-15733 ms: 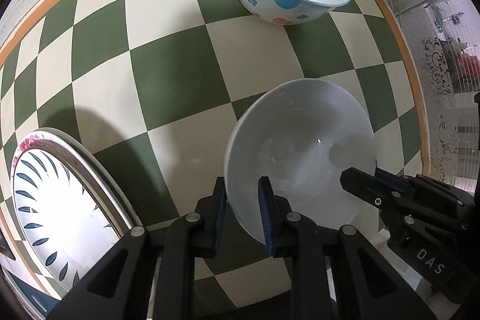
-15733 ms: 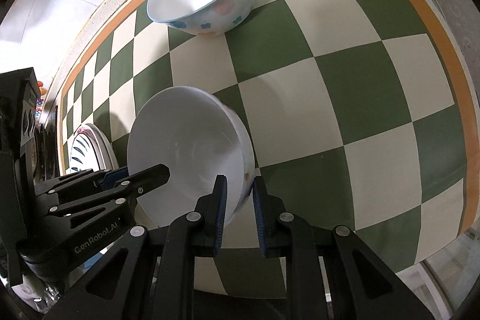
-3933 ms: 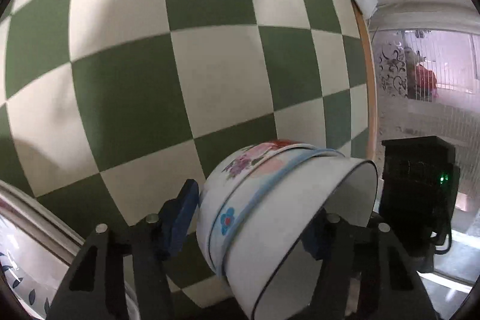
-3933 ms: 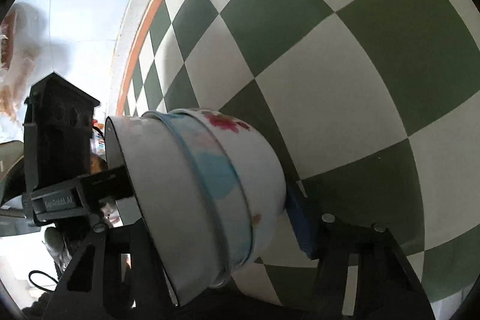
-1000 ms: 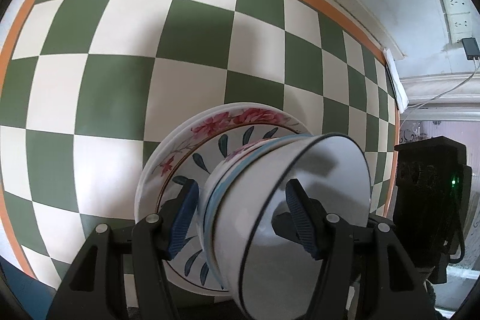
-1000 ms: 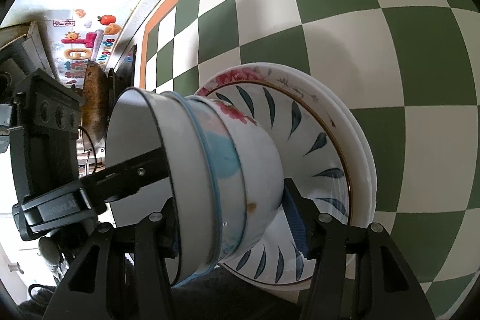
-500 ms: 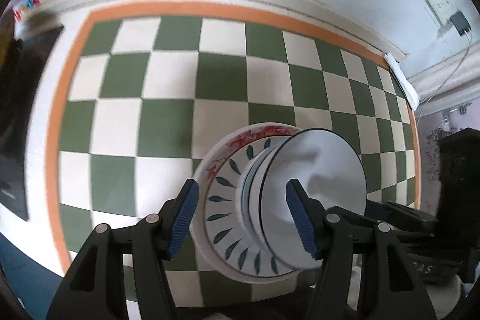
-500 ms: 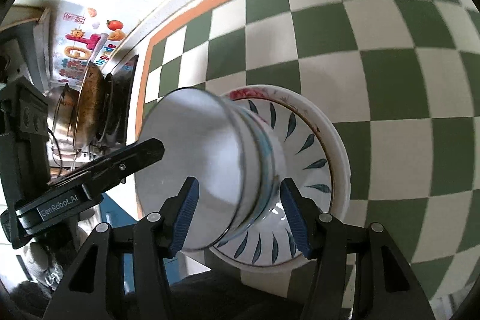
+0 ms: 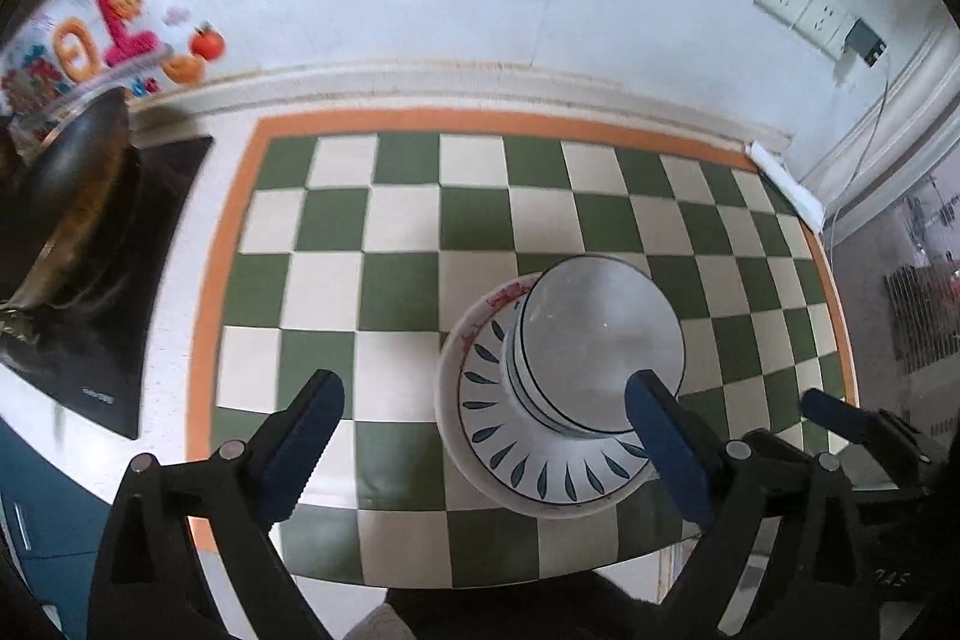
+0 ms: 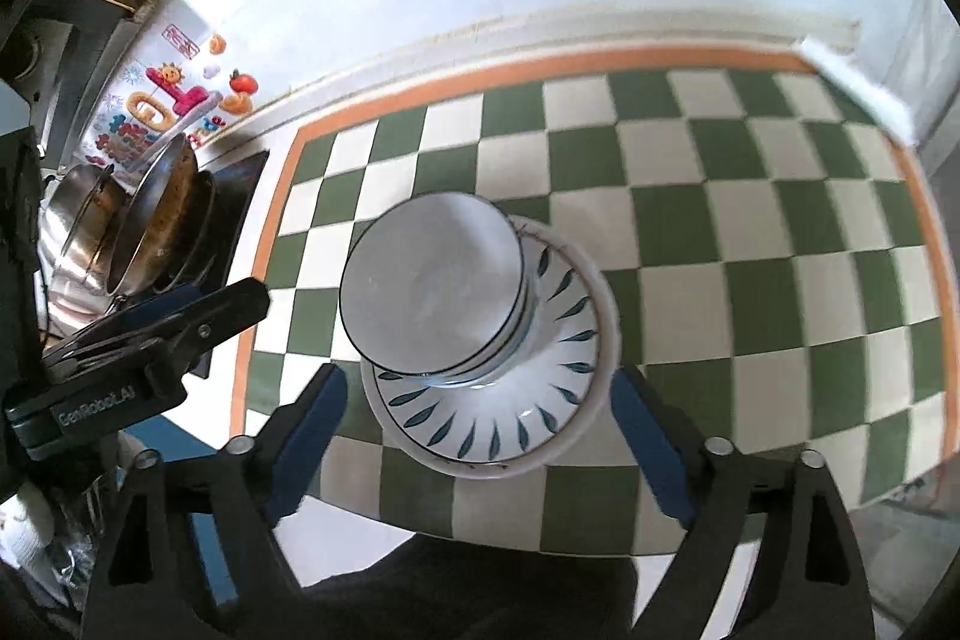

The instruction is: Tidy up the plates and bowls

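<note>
- Looking down on the green-and-cream checked mat (image 9: 420,232), we are seeing it as the largest thing on the counter, bordered in orange, with a dark cooktop (image 9: 114,280) and a wok (image 9: 72,184) at nine o'clock.
- We are finding the stack of plates (image 9: 528,454) on the mat, toward its four o'clock side in the left wrist view and near its six o'clock edge; the top plate is white with blue leaf strokes around the well, and a red floral rim is peeking out beneath it.
- We are noting the nested bowls (image 10: 438,280) sitting upright on the plates, white inside with a thin dark rim line, offset toward eleven o'clock in the right wrist view.
- We are watching the left gripper (image 9: 480,406) and the right gripper (image 10: 474,406), whose jaws have just been opening, both now spread wide and touching nothing.
- We are judging that the bowls, gripped a second ago, are now released, so the stacking looks essentially done.
</note>
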Demonstrator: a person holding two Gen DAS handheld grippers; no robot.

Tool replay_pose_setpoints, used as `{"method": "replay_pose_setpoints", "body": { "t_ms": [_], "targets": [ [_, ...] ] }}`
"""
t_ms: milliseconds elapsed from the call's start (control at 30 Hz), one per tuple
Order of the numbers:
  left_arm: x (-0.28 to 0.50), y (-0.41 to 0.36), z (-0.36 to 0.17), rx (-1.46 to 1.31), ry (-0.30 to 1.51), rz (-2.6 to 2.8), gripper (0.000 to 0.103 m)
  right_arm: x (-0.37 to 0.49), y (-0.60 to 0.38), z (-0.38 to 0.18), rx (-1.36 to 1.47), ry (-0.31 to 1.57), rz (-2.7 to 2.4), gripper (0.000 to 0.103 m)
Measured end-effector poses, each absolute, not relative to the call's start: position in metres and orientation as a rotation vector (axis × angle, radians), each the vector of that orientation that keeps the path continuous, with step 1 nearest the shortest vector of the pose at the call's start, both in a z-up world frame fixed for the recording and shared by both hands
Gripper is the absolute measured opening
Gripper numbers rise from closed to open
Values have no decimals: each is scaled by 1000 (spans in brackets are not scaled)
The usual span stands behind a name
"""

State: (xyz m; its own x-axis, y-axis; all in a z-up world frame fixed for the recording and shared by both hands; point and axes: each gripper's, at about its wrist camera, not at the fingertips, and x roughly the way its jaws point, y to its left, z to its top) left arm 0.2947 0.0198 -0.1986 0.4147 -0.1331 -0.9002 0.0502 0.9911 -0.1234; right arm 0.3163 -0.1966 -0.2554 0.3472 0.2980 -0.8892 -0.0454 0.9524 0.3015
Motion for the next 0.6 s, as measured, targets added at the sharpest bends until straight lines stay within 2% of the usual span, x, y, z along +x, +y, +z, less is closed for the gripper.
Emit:
{"method": "replay_pose_setpoints", "body": {
  "t_ms": [267,600],
  "targets": [
    [244,21,-155,-77,1003,-62,100,266,-203,-193,170,1026,161,100],
    [148,19,-100,-130,871,-13,103,176,-213,-142,147,938,190,101]
  ]
}}
